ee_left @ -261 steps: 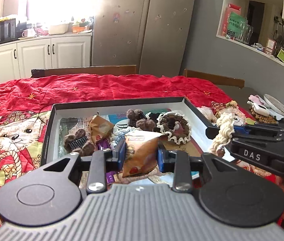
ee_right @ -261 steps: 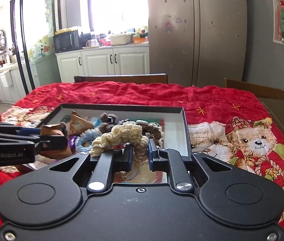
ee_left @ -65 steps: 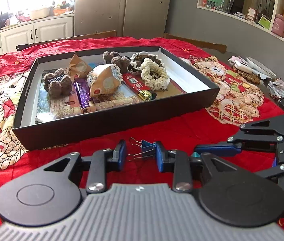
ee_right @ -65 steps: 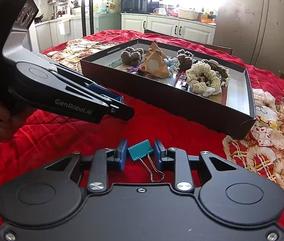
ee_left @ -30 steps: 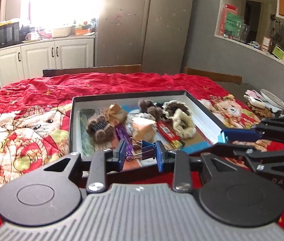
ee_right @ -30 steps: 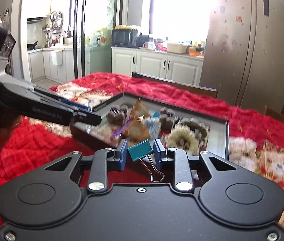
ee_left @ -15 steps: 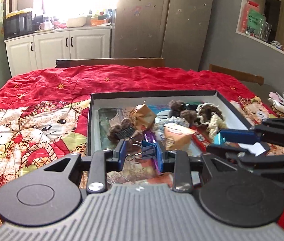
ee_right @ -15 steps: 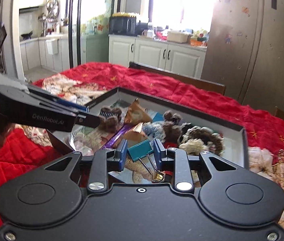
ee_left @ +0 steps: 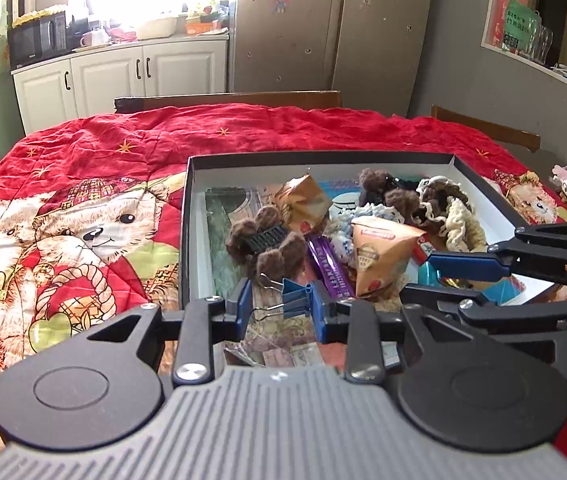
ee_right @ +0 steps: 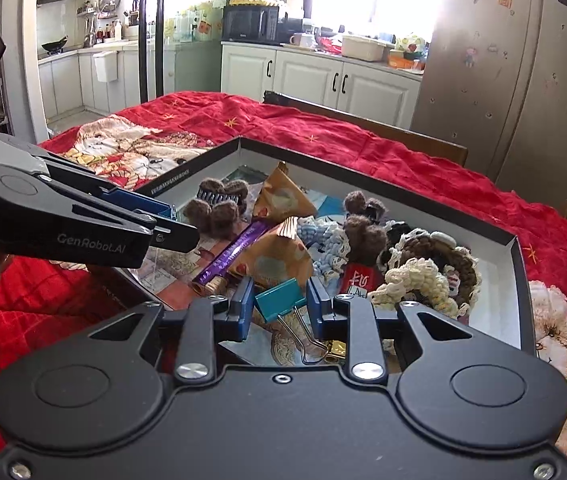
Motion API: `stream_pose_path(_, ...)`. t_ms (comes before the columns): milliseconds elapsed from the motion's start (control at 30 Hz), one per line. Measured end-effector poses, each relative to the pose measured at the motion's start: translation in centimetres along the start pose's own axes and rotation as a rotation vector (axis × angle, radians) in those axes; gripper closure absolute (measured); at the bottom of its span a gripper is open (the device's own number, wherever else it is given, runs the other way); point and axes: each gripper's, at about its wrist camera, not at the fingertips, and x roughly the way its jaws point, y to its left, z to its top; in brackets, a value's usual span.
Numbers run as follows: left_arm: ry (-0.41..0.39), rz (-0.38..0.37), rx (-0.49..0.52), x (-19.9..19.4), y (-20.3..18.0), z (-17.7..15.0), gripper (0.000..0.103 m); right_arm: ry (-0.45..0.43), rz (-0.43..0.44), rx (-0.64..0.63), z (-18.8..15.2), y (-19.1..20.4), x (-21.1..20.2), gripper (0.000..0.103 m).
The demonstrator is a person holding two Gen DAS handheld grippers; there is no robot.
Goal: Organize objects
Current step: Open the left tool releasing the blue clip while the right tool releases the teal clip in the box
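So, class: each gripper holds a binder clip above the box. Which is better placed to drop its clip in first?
Probably the left gripper: its clip hangs over a barer patch of the box.

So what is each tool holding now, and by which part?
Left tool grips a blue binder clip across its body; right tool grips a teal binder clip across its body, wire handles hanging free.

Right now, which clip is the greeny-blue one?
The teal binder clip in the right claw. The left claw holds a plain blue binder clip.
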Motion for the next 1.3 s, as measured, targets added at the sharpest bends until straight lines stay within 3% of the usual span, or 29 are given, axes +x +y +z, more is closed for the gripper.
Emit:
stream_pose_path(800, 0.011, 0.024, 0.025, 1.1, -0.3, -0.8, 0.066, 0.065, 0.043, 0.051, 0.2, -0.8, 1.4, 0.076)
stream_pose_path(1033, 0.012, 0.022, 0.022, 1.1, -0.4, -0.8, 0.059, 0.072, 0.047, 0.056, 0.3, -0.9, 1.5, 0.076)
stream_pose_path(1167, 0.012, 0.025, 0.018, 1.0, -0.4, -0.8, 0.049, 0.069, 0.043, 0.054, 0.3, -0.8, 1.5, 0.075)
stream_pose_path(1300, 0.014, 0.019, 0.009, 0.8, -0.4, -0.7, 0.042, 0.056, 0.043, 0.053, 0.3, -0.7, 1.1, 0.066)
